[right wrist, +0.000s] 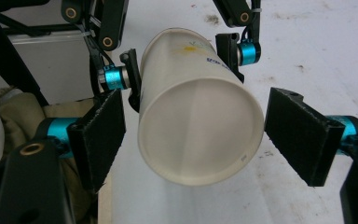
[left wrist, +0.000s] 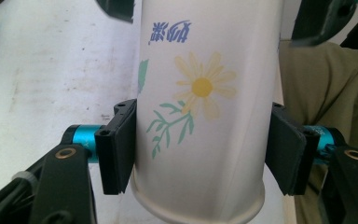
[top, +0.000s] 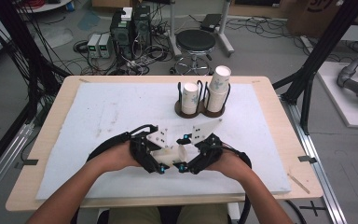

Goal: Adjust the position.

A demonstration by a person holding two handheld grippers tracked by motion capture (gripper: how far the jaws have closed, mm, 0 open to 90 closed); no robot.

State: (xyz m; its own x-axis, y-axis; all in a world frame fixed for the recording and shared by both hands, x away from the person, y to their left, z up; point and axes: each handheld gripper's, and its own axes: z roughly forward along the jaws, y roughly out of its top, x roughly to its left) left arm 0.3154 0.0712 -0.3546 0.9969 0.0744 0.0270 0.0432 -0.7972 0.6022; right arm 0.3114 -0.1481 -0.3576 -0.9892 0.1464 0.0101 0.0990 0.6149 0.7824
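A white foam mat (top: 107, 121) covers most of the pale wooden table (top: 51, 135); it is scuffed, with brownish smudges and small dark flecks. Bits of dark tape (top: 27, 163) sit at the table's side edges.

Near the front edge, the two hands meet over the mat. The left gripper (left wrist: 200, 154) has its black pads clamped on a paper cup (left wrist: 205, 93), one pad on each side of the wall, close to the rolled rim. The cup is white, printed with a yellow daisy, green sprigs and blue lettering. In the high view it lies tipped between the two grippers, just above the mat. The right gripper (right wrist: 193, 135) faces the cup's base end with its jaws spread wide; the cup sits between its pads, and on the right a clear gap shows, so it grips nothing.

Toward the far side of the mat stands a dark double cup holder (top: 200, 109) with wire loops, carrying two stacks of the same cups (top: 216, 91), the right one taller.

Beyond the table, the grey floor holds a round black stool (top: 196, 42), computer towers (top: 130, 28) and tangled cables (top: 98, 60). Black frame struts (top: 317, 51) rise at both sides.
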